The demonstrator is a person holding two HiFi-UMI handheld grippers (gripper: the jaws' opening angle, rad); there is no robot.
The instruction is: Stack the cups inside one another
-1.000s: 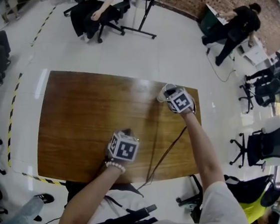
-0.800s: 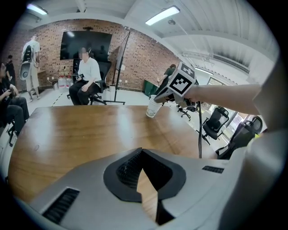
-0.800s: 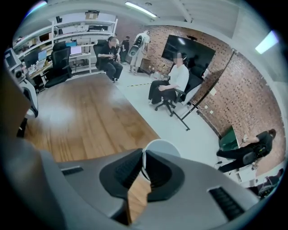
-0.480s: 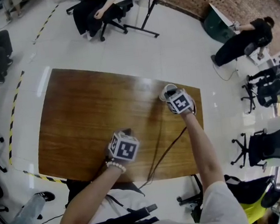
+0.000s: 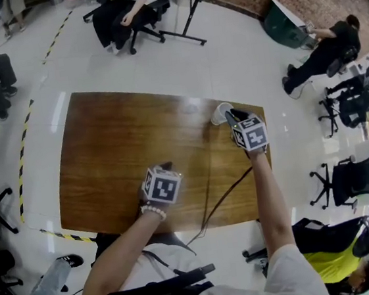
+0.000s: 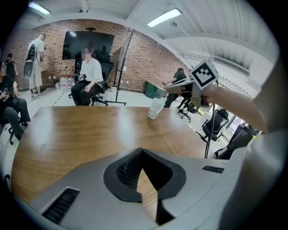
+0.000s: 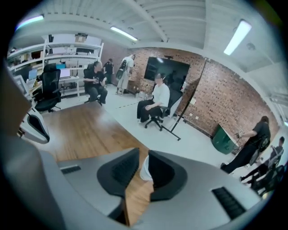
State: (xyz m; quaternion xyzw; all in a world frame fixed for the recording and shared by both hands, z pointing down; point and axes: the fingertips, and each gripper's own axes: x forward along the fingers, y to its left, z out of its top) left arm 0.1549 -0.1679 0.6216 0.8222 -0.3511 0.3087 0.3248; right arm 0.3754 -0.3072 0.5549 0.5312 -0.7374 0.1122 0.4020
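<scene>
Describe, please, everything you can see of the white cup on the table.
The cup looks like pale, translucent plastic and is wider at the rim. It stands upright, mouth up, on the wooden table, by the far edge near the right corner. Whether others are nested inside cannot be told. Only the table touches it: the right gripper, whose jaws have just been opening, hangs just above it, and the cup shows in the gap beyond the parted jaws.

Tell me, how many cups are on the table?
1 cup, standing near the far right edge of the table. More may be nested inside it, hidden.
</scene>
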